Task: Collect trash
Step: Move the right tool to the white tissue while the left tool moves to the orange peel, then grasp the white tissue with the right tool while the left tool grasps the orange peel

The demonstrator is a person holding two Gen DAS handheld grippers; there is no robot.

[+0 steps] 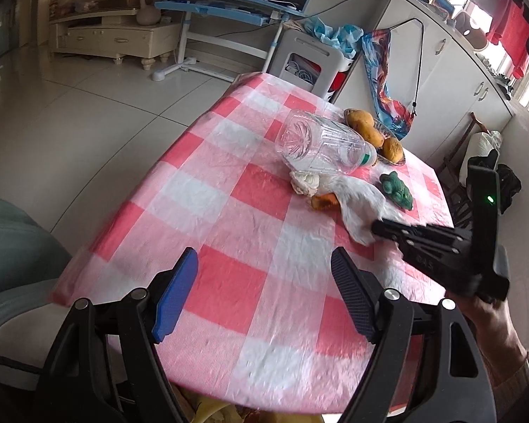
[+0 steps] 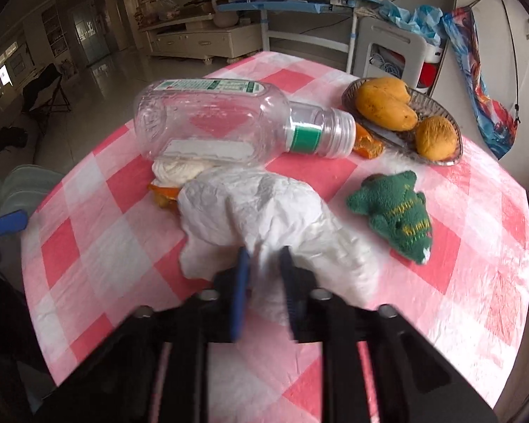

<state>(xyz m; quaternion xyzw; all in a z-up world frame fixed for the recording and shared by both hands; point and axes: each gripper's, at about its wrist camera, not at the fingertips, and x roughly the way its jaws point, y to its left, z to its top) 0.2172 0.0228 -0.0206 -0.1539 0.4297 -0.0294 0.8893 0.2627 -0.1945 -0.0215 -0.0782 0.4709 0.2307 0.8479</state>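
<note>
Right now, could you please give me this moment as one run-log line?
left hand-held gripper: open, empty | right hand-held gripper: shut on white tissue | plastic bottle: lying on table, untouched

Motion blur smears the right claw [image 2: 263, 257], so whether its pads truly press the white paper [image 2: 264, 204] between them is hard to tell. Beyond it, the clear bottle [image 2: 229, 120] hides most of a pale wad [image 2: 180, 171] and orange peel [image 2: 164, 194]. The bench [image 1: 229, 299] is cut off below the left claw [image 1: 264, 261].
</note>
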